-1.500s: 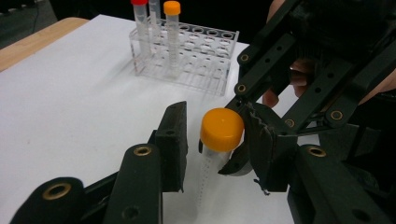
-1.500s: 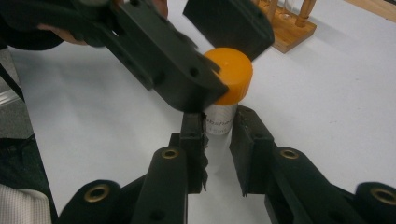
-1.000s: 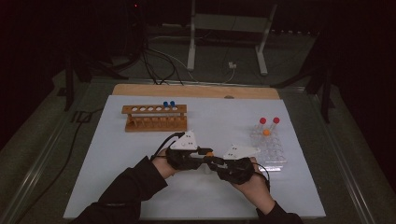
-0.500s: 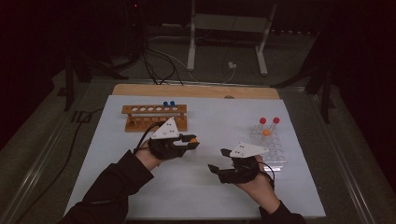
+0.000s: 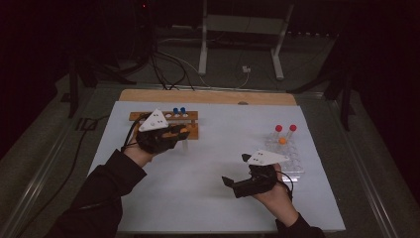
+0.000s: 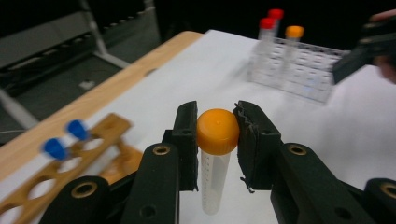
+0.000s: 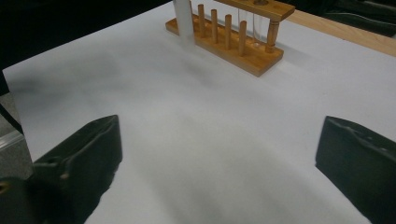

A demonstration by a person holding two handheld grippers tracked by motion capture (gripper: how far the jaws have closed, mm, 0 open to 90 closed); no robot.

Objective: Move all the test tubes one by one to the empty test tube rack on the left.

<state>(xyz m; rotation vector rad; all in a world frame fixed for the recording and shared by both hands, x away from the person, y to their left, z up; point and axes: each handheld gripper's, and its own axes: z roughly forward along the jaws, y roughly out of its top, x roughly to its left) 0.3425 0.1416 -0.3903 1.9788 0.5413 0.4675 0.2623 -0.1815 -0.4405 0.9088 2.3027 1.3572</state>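
Note:
My left gripper [image 5: 179,132] [image 6: 217,133] is shut on an orange-capped tube [image 6: 216,136] [image 5: 183,133], gripped by the cap, with the clear body hanging down over the white mat. It hovers just in front of the wooden rack [image 5: 190,119] [image 6: 70,163] [image 7: 233,39], which holds two blue-capped tubes [image 5: 179,111] [image 6: 65,140]. My right gripper [image 5: 236,171] [image 7: 219,154] stands open and empty over the mat at the front right, beside the clear plastic rack [image 5: 292,161] [image 6: 303,65]. That rack carries two red-capped tubes [image 5: 285,129] [image 6: 272,18] and one orange-capped tube [image 5: 282,141] [image 6: 294,33].
A white mat [image 5: 213,163] covers the table, with a wooden strip [image 5: 208,96] along its far edge. Cables [image 5: 163,69] and a metal stand [image 5: 237,39] lie on the floor beyond. Bare mat spreads between the two racks.
The grippers were together at the mat's centre. The left one has moved back and left to the wooden rack with the orange-capped tube. The right one has opened and drawn toward the front right.

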